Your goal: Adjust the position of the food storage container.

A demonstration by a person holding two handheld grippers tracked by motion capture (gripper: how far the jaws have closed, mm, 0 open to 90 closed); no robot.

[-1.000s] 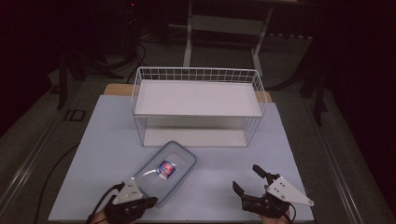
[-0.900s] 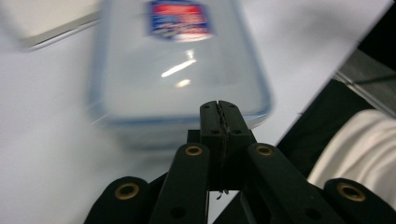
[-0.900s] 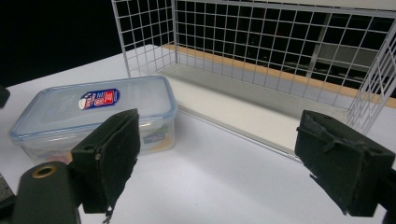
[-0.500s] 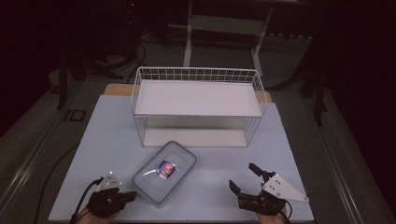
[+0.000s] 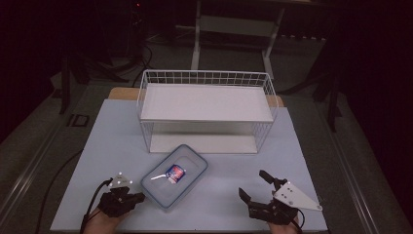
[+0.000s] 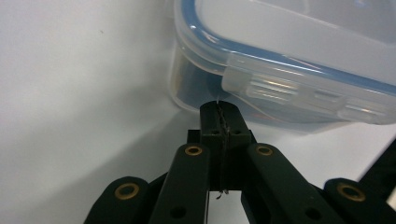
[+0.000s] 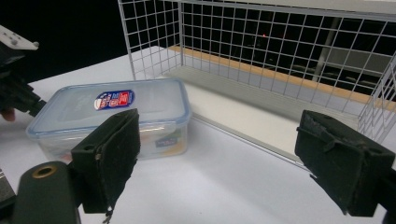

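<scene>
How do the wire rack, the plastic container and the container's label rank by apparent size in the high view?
1. Wire rack
2. Plastic container
3. Label

The rack sits farther off yet looks biggest.

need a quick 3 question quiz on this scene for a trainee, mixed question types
1. True or false: the left tool is shut, with nothing between its jaws.
2. Which tool is open? A) left B) right C) both
3. Fill in: the lidded plastic container lies on the table in front of the white wire ____.

Key
1. True. In the left gripper view its jaws meet, just short of the container's latch.
2. B. The right tool has its jaws spread wide.
3. Rack.
</scene>
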